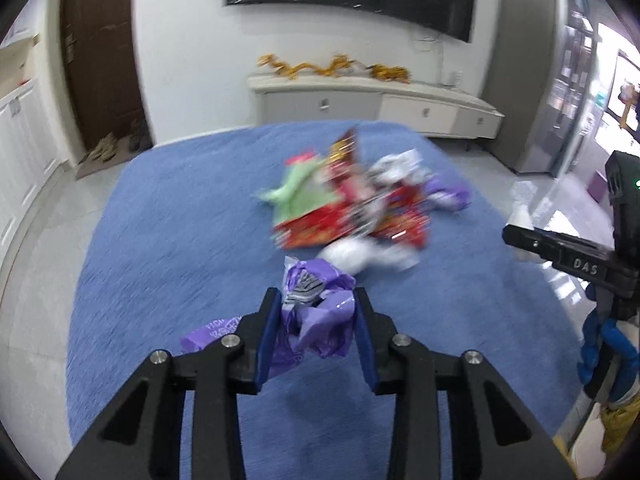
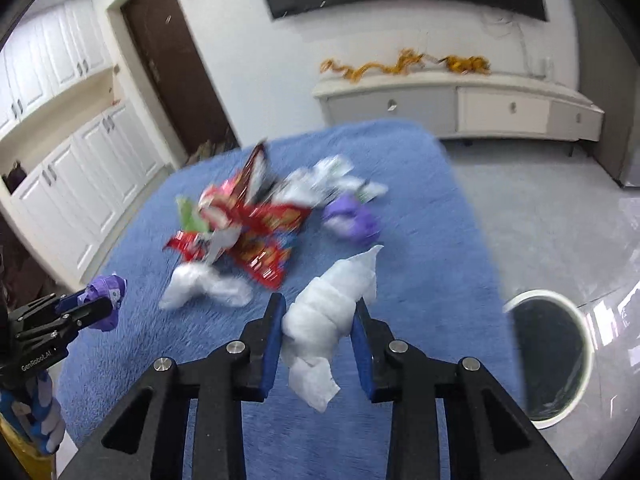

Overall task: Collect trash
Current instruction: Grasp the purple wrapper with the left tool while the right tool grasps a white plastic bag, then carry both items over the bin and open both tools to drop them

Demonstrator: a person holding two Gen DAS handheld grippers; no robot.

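Observation:
My left gripper (image 1: 317, 300) is shut on a crumpled purple wrapper (image 1: 316, 312) and holds it above the blue rug (image 1: 168, 240). It also shows at the left edge of the right wrist view (image 2: 94, 304). My right gripper (image 2: 320, 306) is shut on a crumpled white tissue (image 2: 332, 312), lifted off the rug. A blurred pile of trash (image 1: 352, 204) lies mid-rug: red snack bags (image 2: 260, 236), a green wrapper (image 1: 296, 196), white plastic (image 2: 200, 284) and another purple wrapper (image 2: 352, 220). A white-rimmed bin (image 2: 550, 356) stands on the floor at right.
A low white TV cabinet (image 2: 460, 104) with gold tinsel stands against the far wall under a wall screen. A brown door (image 2: 176, 60) and white cupboards (image 2: 80, 184) are at left. Grey tiled floor (image 2: 540, 220) surrounds the rug.

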